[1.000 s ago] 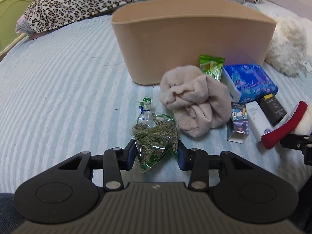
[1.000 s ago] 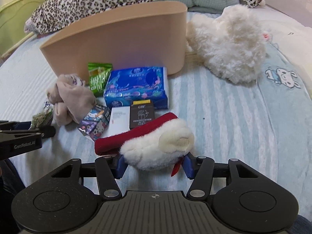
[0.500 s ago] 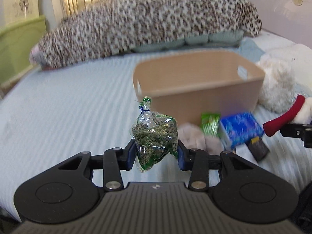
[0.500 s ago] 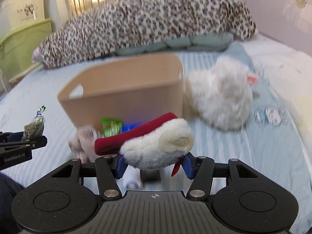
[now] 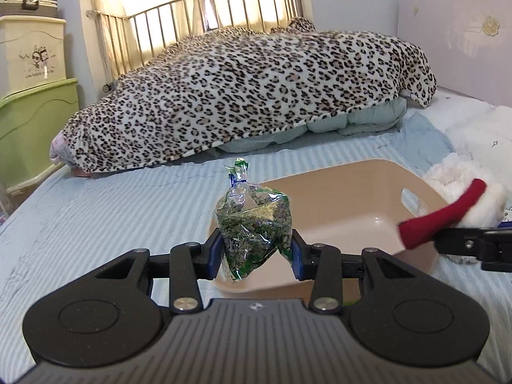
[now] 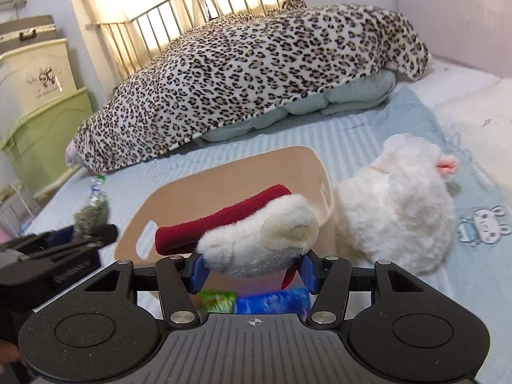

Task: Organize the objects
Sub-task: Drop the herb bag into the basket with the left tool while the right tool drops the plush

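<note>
My left gripper [image 5: 256, 256] is shut on a clear bag of dried green herbs [image 5: 254, 224] and holds it in the air at the near left rim of the tan plastic bin [image 5: 345, 192]. My right gripper [image 6: 252, 272] is shut on a red and white Santa hat [image 6: 252, 240] and holds it over the near side of the bin [image 6: 230, 179]. In the left wrist view the hat [image 5: 441, 214] and right gripper show at the right. In the right wrist view the herb bag [image 6: 91, 211] shows at the left.
A white plush toy [image 6: 396, 208] lies right of the bin. A blue tissue pack [image 6: 272, 300] and a green snack packet [image 6: 217, 300] lie below the right gripper. A leopard-print blanket [image 5: 249, 96] lies across the bed's far side, with green and cream drawers [image 5: 35, 102] at left.
Both grippers have risen from the bed with their loads and moved forward to the bin. The other items on the bed have dropped out of the left view.
</note>
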### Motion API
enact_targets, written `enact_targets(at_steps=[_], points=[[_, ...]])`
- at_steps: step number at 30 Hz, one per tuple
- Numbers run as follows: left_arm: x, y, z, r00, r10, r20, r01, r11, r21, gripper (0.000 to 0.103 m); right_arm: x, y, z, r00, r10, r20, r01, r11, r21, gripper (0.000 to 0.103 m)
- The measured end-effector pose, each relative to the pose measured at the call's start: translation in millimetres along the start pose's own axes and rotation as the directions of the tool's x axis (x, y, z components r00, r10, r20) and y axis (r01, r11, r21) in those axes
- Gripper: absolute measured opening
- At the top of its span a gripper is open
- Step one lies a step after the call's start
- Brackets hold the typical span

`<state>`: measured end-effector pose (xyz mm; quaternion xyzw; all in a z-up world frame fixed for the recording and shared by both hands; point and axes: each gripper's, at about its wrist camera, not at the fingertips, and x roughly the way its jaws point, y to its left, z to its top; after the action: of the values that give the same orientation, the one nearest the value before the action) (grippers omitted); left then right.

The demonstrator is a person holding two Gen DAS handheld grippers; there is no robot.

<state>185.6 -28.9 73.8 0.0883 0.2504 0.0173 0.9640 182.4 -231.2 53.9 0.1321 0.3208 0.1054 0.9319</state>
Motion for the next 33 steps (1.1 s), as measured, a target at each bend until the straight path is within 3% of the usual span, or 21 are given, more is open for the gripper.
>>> enact_targets(at_steps=[7, 11, 14, 19, 22, 25, 27, 30, 33], points=[[55, -17, 3, 0.993, -0.011, -0.114, 0.009, 1.0, -0.018, 0.043, 44, 6, 20, 0.999, -0.032, -0.03, 0.031, 0.999, -0.027, 0.053], [81, -24, -5, 0.986, 0.01, -0.169, -0.012, 1.0, -0.013, 0.043, 65, 9, 21, 0.995, -0.093, -0.042, 0.09, 0.994, -0.067, 0.053], [96, -20, -11, 0.977, -0.019, -0.211, 0.01, 0.999, -0.042, 0.043, 81, 9, 18, 0.991, -0.114, -0.069, 0.109, 0.991, -0.077, 0.054], [99, -20, -14, 0.977, -0.022, -0.213, 0.02, 1.0, -0.01, 0.044, 97, 15, 10, 0.981, -0.171, -0.09, 0.158, 0.979, -0.129, 0.055], [96, -16, -13, 0.976, -0.042, -0.215, 0.037, 0.999, -0.027, 0.048, 94, 20, 7, 0.98, -0.18, -0.083, 0.166, 0.975, -0.146, 0.065], [87, -14, -10, 0.978, -0.024, -0.208, 0.018, 0.999, -0.029, 0.072, 84, 18, 8, 0.984, -0.165, -0.068, 0.156, 0.981, -0.119, 0.074], [76, -11, -7, 0.984, -0.02, -0.176, 0.017, 1.0, -0.022, 0.077, 72, 16, 11, 0.986, -0.154, -0.06, 0.148, 0.985, -0.088, 0.088], [60, -7, -4, 0.988, -0.019, -0.156, 0.018, 1.0, -0.004, 0.087, 51, 15, 14, 0.99, -0.136, -0.041, 0.134, 0.989, -0.059, 0.098], [44, -2, -4, 0.989, -0.024, -0.145, 0.022, 1.0, -0.014, 0.091, 32, 17, 13, 0.99, -0.139, -0.025, 0.137, 0.988, -0.07, 0.102]])
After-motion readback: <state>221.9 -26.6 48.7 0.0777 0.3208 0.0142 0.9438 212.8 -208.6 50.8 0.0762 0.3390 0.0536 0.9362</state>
